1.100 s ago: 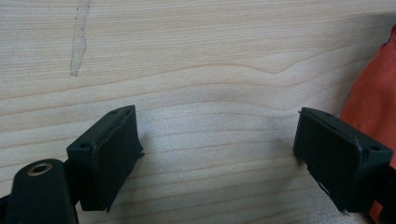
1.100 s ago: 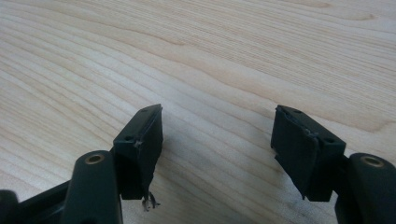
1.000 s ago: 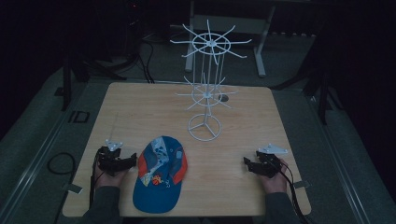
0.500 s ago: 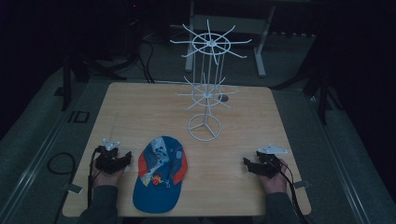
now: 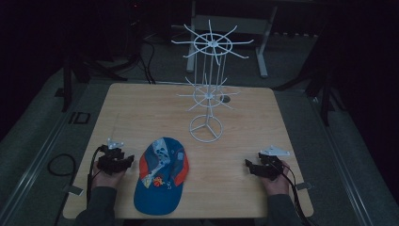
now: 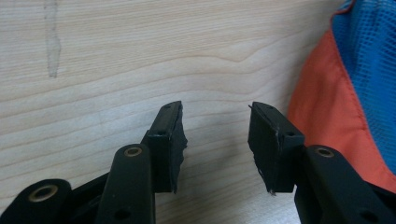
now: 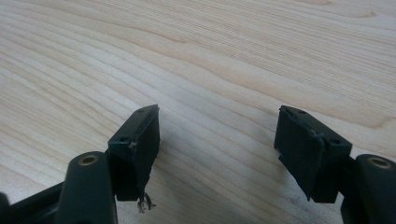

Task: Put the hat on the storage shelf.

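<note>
On the pale wooden worktop, the left gripper rests near the front left edge, its fingers parted with nothing between them, bare wood showing in the gap. Just to its right lies a blue and orange cap (its orange side panel appears at the right edge of the left gripper view), brim toward the person. Behind it stands a white wire rack with spoked tiers. At the front right, the right gripper sits low, fingers spread wide and empty
</note>
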A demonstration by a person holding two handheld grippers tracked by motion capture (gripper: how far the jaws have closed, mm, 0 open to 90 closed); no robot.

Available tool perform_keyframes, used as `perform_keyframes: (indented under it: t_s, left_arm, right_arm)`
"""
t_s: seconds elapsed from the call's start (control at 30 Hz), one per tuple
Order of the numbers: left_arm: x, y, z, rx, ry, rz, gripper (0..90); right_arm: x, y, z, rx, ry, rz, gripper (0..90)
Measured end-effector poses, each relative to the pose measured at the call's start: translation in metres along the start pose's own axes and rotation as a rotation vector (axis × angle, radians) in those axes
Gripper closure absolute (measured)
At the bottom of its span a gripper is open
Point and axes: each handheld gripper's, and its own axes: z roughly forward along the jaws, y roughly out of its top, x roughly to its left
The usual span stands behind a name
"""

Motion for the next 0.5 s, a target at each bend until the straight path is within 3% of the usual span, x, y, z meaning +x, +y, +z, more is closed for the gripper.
perform_keyframes:
  t_s: [0.17, 0.23, 0.27, 0.5]
  left_arm:
    - [-0.001, 0.003, -0.003, 0.003, -0.016, 0.010, 55.8]
    - [-0.003, 0.005, -0.006, 0.002, -0.028, 0.019, 55.8]
    - [-0.005, 0.007, -0.008, 0.007, -0.055, 0.026, 55.8]
    - [-0.014, 0.017, -0.022, -0.011, -0.088, 0.058, 55.0]
  right_arm:
    - [0.000, 0.000, 0.000, 0.001, 0.001, -0.001, 30.4]
    - [0.000, 0.000, 0.000, 0.001, 0.001, -0.001, 30.4]
    - [0.000, 0.000, 0.000, 0.001, 0.001, -0.001, 30.4]
    - [0.000, 0.000, 0.000, 0.001, 0.001, -0.001, 30.4]
